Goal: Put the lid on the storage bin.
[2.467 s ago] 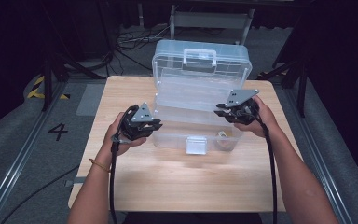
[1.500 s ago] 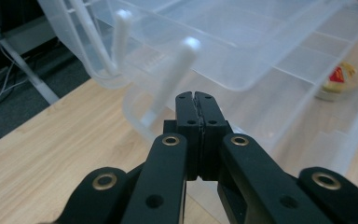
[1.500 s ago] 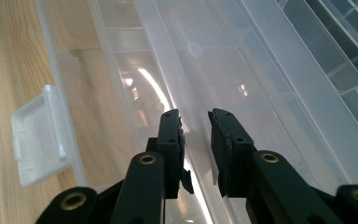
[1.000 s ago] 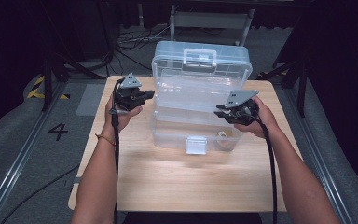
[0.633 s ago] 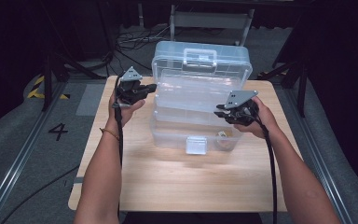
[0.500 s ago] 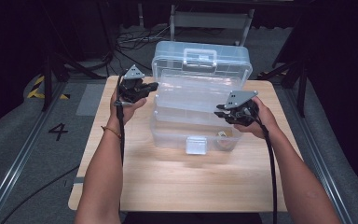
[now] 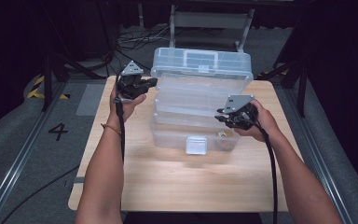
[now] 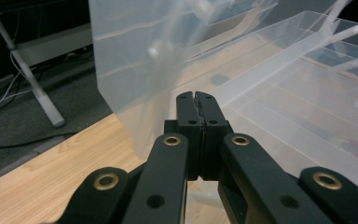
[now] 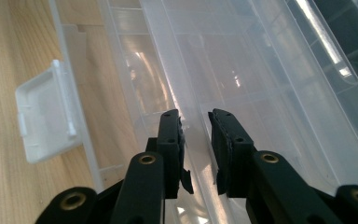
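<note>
While your left hand-held gripper (image 7: pixel 153 82) hovers with jaws pressed together at the left edge of the clear storage box (image 7: pixel 200 100) mid-desk (image 7: pixel 135 186), your right hand-held gripper (image 7: pixel 220 114) straddles a tray rim, jaws spread, perhaps touching it. Bare desk lies before the front latch (image 7: pixel 196 145).
</note>
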